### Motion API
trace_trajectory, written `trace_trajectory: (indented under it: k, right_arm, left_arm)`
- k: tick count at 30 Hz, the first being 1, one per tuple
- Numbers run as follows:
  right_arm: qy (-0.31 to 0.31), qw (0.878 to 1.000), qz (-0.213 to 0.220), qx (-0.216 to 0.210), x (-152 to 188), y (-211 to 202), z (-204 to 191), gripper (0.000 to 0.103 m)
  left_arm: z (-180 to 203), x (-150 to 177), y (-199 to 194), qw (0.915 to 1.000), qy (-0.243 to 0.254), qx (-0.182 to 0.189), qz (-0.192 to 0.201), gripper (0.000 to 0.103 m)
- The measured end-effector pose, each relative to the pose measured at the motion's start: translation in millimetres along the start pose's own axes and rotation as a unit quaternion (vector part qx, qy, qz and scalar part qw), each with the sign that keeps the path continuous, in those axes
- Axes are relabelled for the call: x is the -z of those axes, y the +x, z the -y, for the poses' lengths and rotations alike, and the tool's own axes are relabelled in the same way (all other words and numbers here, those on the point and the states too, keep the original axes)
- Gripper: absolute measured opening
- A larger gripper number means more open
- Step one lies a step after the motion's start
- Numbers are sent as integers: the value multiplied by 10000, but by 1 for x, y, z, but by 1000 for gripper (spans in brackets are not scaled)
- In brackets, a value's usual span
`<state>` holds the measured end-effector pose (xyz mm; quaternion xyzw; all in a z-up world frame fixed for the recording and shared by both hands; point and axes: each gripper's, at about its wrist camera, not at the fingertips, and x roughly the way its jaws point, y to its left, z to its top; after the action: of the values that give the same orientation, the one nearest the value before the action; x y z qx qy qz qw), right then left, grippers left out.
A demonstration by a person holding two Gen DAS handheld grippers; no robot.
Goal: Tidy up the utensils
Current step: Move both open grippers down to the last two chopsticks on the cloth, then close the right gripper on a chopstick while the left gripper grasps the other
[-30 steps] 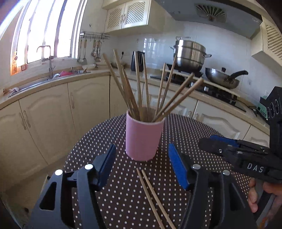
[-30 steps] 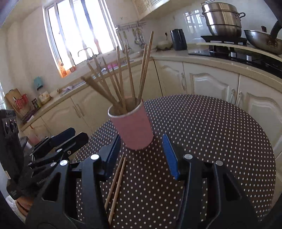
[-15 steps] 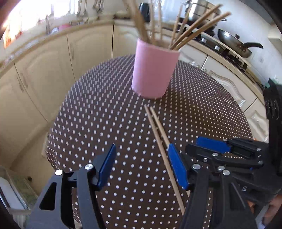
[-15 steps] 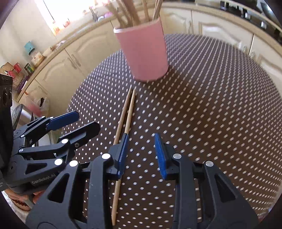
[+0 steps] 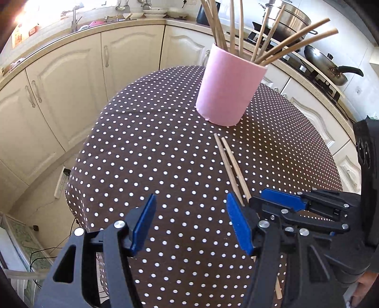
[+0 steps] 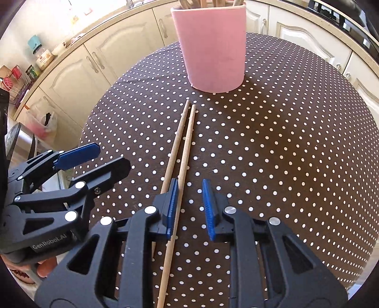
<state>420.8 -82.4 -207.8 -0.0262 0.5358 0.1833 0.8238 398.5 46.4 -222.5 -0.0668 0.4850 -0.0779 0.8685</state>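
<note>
Around the round table under its brown polka-dot cloth (image 5: 146, 151), cream cabinets (image 5: 59, 94) curve behind it, with a tap (image 5: 74, 17) on the counter beyond, a wok (image 5: 324, 67) far right, and jars (image 6: 43, 56) far left.

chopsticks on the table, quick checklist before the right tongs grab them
1. Two loose chopsticks lie flat, side by side: ok.
2. Right tongs have just been closing, pads not yet pressing: ok.
3. Both sticks between the pads: not ok; one runs through the gap, the other passes outside the left pad.
4. Left tongs open, empty, off to the side: ok.
5. Pink cup upright, apart from the stick tips: ok.
6. Room in the cup for more: cannot tell.
</note>
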Motion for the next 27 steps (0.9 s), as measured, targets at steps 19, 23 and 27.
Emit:
trace_trajectory:
  k: [19,23,27]
  right_arm:
    - [-589,9970,-116,480,8,5,-17,6]
    - [-404,9982,-106,423,12,-2,6,6]
    - [-251,9990,-69,361,13,-8,23,6]
  left_arm:
    - [22,0,6,9998,145,105,-89,61]
    - [33,0,12,9996,188,125,-173,61]
    - [47,-1,21,9992,269,136,-280,61]
